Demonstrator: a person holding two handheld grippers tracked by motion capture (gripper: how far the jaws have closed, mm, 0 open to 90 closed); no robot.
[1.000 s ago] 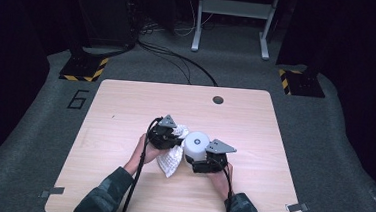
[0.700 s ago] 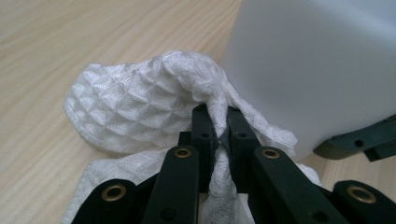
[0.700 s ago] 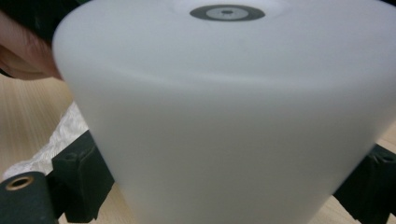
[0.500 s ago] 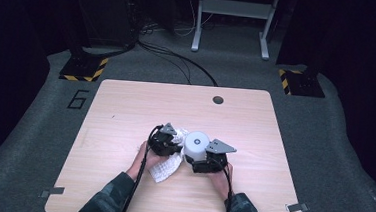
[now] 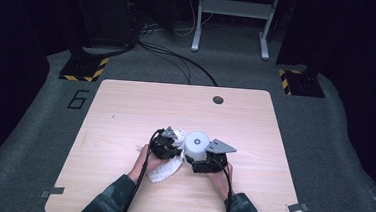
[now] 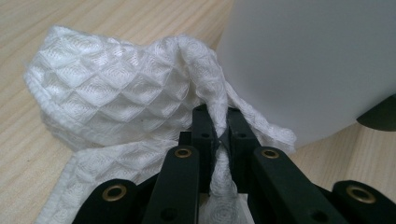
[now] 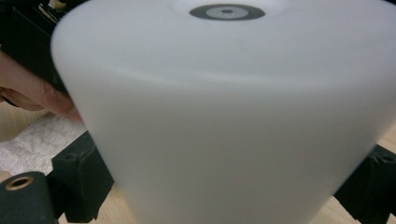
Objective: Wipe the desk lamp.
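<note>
A white waffle-weave cloth (image 6: 107,93) lies bunched on the wooden table (image 5: 126,106), against the left of an upright white cylinder (image 5: 197,139). My left gripper (image 6: 222,126) is shut on a fold of the cloth, right next to the cylinder (image 6: 308,60). In the high view the left gripper (image 5: 178,144) sits at the cylinder's left, and the cloth (image 5: 165,168) trails toward the person. My right gripper (image 5: 197,154) reaches in from the near side. Its jaws stand on both sides of the cylinder (image 7: 233,116) and hold it. The cylinder's top bears a small grey disc.
A round cable hole (image 5: 218,99) sits near the table's far edge. Beyond the table on the dark floor are two yellow-and-black striped bases (image 5: 83,71), cables and a metal frame (image 5: 232,19). A hand (image 7: 32,93) and some cloth (image 7: 32,140) show left of the cylinder.
My left gripper has sunk a little toward the table with the cloth in it, and the cloth now lies flatter. The right gripper and the cylinder have stayed put.
</note>
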